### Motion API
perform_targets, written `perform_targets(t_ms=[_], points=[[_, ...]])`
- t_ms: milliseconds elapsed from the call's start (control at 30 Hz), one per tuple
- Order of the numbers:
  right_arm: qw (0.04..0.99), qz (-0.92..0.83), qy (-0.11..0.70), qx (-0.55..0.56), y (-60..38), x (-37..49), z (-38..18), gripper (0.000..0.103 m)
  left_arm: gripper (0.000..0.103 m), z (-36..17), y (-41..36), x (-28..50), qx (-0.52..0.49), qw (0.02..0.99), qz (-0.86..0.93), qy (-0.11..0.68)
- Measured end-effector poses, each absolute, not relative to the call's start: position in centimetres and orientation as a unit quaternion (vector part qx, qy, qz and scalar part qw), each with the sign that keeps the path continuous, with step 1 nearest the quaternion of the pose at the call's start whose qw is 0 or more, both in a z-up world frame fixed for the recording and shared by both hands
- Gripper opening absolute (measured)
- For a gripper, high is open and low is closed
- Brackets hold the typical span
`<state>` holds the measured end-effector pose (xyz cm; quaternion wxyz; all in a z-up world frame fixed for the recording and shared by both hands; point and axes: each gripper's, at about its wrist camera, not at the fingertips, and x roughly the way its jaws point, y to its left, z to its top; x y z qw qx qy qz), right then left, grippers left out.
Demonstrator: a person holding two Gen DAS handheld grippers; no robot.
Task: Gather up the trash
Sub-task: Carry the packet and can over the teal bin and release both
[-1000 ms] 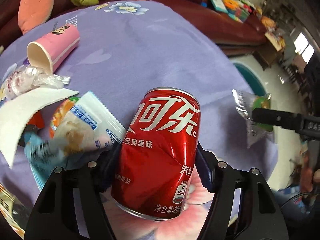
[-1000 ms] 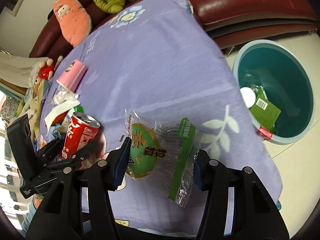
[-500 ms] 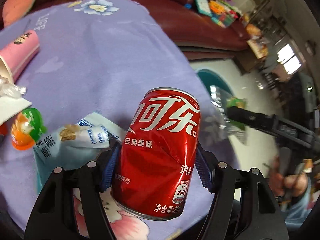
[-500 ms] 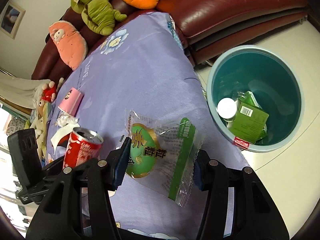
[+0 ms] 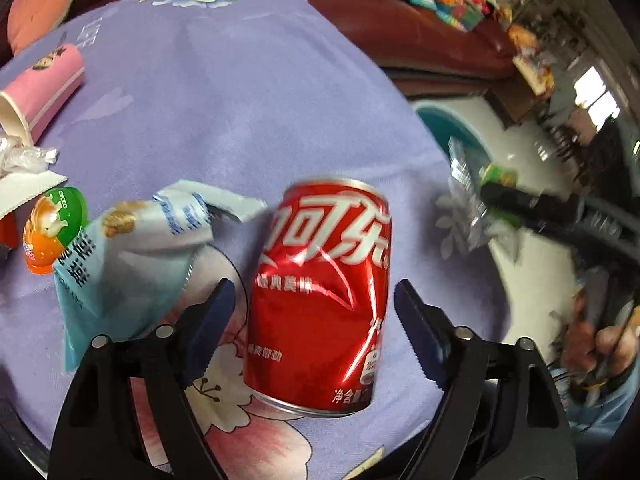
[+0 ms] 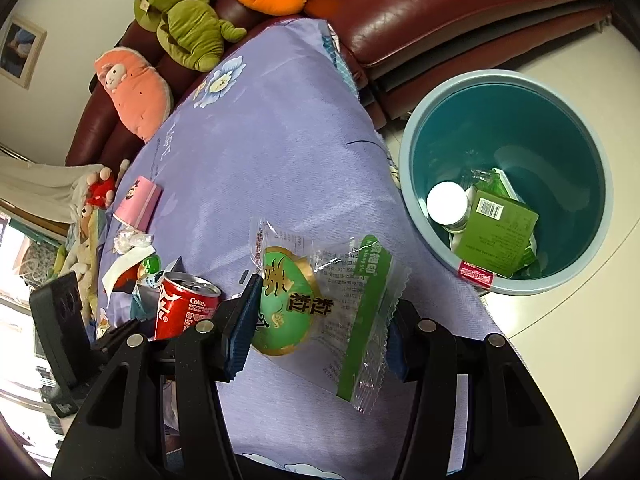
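Observation:
A dented red Coca-Cola can [image 5: 320,292] stands upright on the purple tablecloth [image 5: 240,92] between the fingers of my left gripper [image 5: 314,316], which is open with gaps on both sides of the can. The can also shows in the right wrist view [image 6: 184,312]. My right gripper [image 6: 320,328] is shut on a clear and green snack wrapper [image 6: 320,300], held above the table edge. The teal trash bin [image 6: 424,128] stands on the floor to the right, holding a green box [image 6: 496,236] and a white lid [image 6: 446,202].
A pale blue wrapper [image 5: 132,248], an orange and green jelly cup [image 5: 52,224], a white napkin [image 5: 24,192], crumpled plastic [image 5: 24,156] and a tipped pink paper cup [image 5: 44,88] lie left of the can. Plush toys [image 6: 188,32] sit on the brown sofa [image 6: 440,8] behind.
My left gripper has opened and let go of the can, which now stands on the cloth. My right gripper has carried the snack wrapper closer to the bin.

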<state>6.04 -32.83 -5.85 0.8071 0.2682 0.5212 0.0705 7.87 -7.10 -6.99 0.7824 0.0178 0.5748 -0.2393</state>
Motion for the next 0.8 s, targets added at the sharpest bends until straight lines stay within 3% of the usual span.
perform_targets(t_ms=[267,533,800], points=[[0.827,0.052,0.476,0.295,-36.3,4.8,-3.9,0.051,0.063,-4.0,-11.3,7.7,0.044,0.798,-0.257,0.544],[0.865,-0.037,0.384,0.320,-44.7,2.4,0.3,0.051,0.063,-0.9,-20.9,9.9,0.060,0.800,-0.321,0.504],[0.862,-0.081,0.370,0.336,-49.6,1.9,-0.3,0.051,0.063,-3.8,-29.2,11.5,0.089,0.770,-0.352,0.525]])
